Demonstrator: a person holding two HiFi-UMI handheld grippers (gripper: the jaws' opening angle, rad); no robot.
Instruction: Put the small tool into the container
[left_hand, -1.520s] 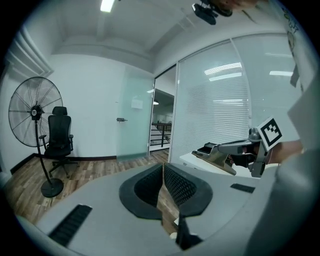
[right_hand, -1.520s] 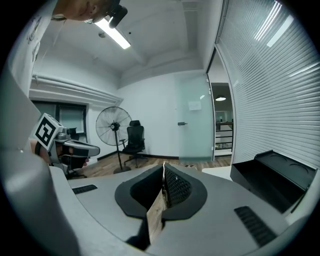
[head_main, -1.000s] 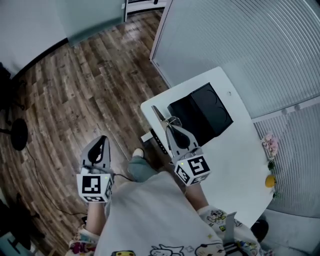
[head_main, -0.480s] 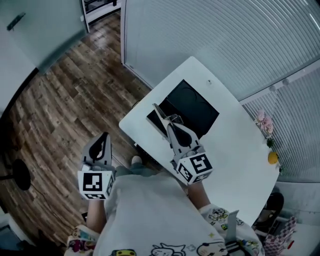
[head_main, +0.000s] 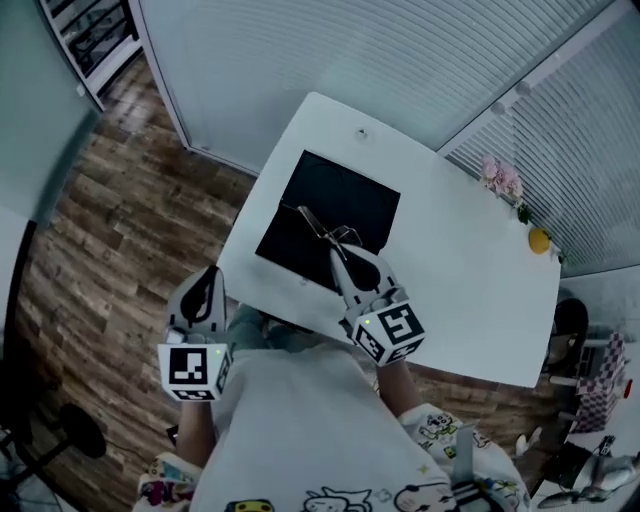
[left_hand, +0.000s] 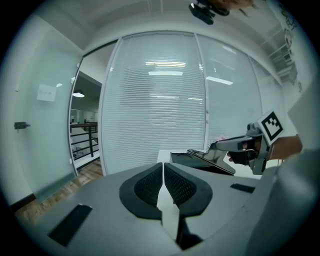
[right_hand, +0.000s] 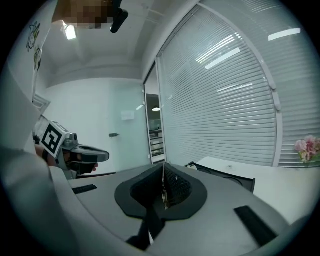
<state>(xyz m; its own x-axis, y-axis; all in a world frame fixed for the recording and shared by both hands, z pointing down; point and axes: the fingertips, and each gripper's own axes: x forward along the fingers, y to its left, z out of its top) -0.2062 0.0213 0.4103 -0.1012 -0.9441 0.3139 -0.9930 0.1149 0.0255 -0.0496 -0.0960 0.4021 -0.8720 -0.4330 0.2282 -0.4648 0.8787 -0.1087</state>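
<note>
Small tool (head_main: 312, 222) stays clamped in my right gripper's (head_main: 338, 250) shut jaws, now above the black container (head_main: 345, 195) instead of left of it, while my left gripper (head_main: 207, 277) is closed and empty.

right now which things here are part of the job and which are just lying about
Job: small tool, held in the right gripper; black container on the white table.
Lying about: pink flowers, small yellow object at the table's edge.

The container (head_main: 340, 200) is black, the table (head_main: 450, 265) white, the floor (head_main: 90, 250) brown wood-grain
</note>
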